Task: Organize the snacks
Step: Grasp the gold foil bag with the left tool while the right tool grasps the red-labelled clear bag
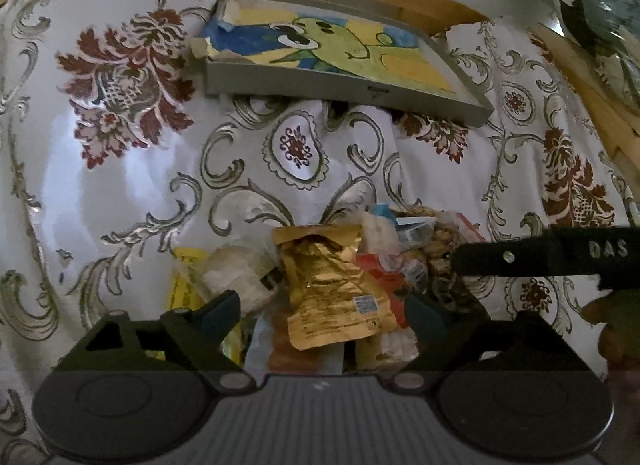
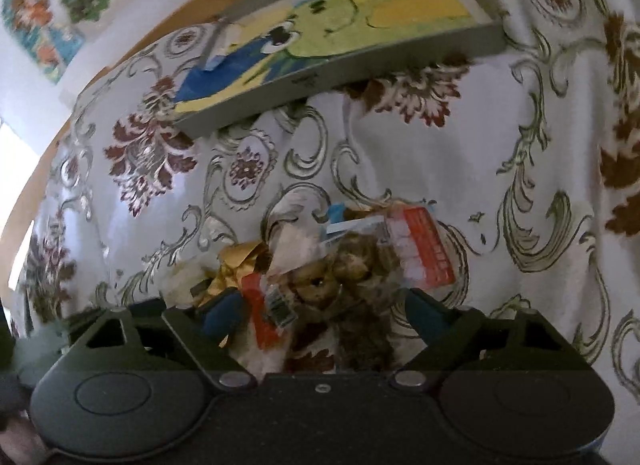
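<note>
The counter (image 1: 120, 193) is covered by a white cloth with dark red floral medallions and grey-green scrollwork. A wooden edge borders it on the far side.

**Snack pile.** A heap of snack packets lies on the cloth directly ahead of both grippers. In the left wrist view it occupies the lower centre of the frame, toward 6 o'clock. A crumpled gold foil pouch (image 1: 332, 285) lies on top at the centre. At 9 o'clock of the pouch sits a clear bag of pale snacks (image 1: 240, 273), partly over a yellow packet (image 1: 186, 289). At 3 o'clock of the pouch lie a red-and-clear wrapper (image 1: 380, 269) and a clear bag of brown cookies (image 1: 440, 249).

**Tray.** A grey tray (image 1: 304, 83) with a painted green cartoon figure inside rests at 12 o'clock of the pile, well apart from it, near the wooden edge. No packets are visible in it.

**Left gripper** (image 1: 322, 311). The jaws stand wide apart, one to each side of the gold foil pouch. They grip nothing.

**Right gripper** (image 2: 320, 311). The jaws are likewise spread wide, flanking the bag of brown cookies (image 2: 352, 265), with an orange-labelled clear packet (image 2: 424, 245) at 1 o'clock. No grip is made. In the left wrist view, its black body enters from 3 o'clock, over the pile's edge.
</note>
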`<state>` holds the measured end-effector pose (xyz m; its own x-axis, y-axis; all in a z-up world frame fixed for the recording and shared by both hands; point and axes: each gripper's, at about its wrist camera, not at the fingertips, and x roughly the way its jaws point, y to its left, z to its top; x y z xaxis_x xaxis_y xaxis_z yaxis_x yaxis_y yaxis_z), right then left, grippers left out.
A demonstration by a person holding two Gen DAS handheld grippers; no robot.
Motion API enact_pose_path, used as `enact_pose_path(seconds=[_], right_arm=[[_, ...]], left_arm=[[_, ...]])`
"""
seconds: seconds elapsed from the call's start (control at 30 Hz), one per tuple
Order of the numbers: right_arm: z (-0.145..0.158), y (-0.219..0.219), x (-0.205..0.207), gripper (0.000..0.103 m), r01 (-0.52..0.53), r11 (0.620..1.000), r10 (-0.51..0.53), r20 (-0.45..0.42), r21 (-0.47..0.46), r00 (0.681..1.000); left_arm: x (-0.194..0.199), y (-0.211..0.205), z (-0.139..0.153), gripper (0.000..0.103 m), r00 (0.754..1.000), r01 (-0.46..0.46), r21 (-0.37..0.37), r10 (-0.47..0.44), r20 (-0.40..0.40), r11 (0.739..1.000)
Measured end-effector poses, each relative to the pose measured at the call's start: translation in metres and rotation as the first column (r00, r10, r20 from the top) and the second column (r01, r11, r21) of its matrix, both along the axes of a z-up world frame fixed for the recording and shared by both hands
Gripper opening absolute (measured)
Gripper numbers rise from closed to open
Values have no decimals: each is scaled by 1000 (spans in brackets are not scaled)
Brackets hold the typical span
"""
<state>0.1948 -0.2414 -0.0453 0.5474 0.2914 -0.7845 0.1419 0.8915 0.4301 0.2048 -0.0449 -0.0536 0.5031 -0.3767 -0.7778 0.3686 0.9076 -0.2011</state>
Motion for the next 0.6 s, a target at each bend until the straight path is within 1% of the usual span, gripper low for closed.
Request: enact_pose_path(seconds=[0.17, 0.2, 0.23, 0.37, 0.4, 0.43, 0.5, 0.6], right_arm=[[-9, -5, 15, 86, 54, 998, -53, -34, 32, 998], [-10, -5, 17, 84, 58, 998, -57, -33, 27, 998], [-10, -4, 20, 80, 58, 998, -57, -32, 23, 998], [-15, 2, 31, 75, 64, 998, -63, -50, 20, 997], [-16, 3, 33, 72, 66, 998, -65, -48, 11, 997], [-16, 5, 34, 66, 69, 998, -69, -42, -7, 997], [-15, 8, 37, 56, 66, 997, -67, -28, -42, 997], [-15, 9, 38, 48, 61, 998, -62, -22, -33, 998]], left_arm=[[5, -7, -4, 85, 1000, 21, -6, -21, -12, 1000], [6, -9, -5, 83, 1000, 26, -7, -26, -14, 1000], [6, -9, -5, 81, 999, 28, -9, -29, -17, 1000], [12, -11, -8, 70, 999, 23, -28, -24, -40, 999], [14, -10, -10, 65, 999, 20, -34, -21, -49, 999], [15, -10, -11, 63, 998, 18, -36, -20, -57, 999], [16, -9, -14, 62, 997, 20, -38, -23, -73, 999], [16, -9, -17, 58, 995, 14, -40, -18, -96, 999]])
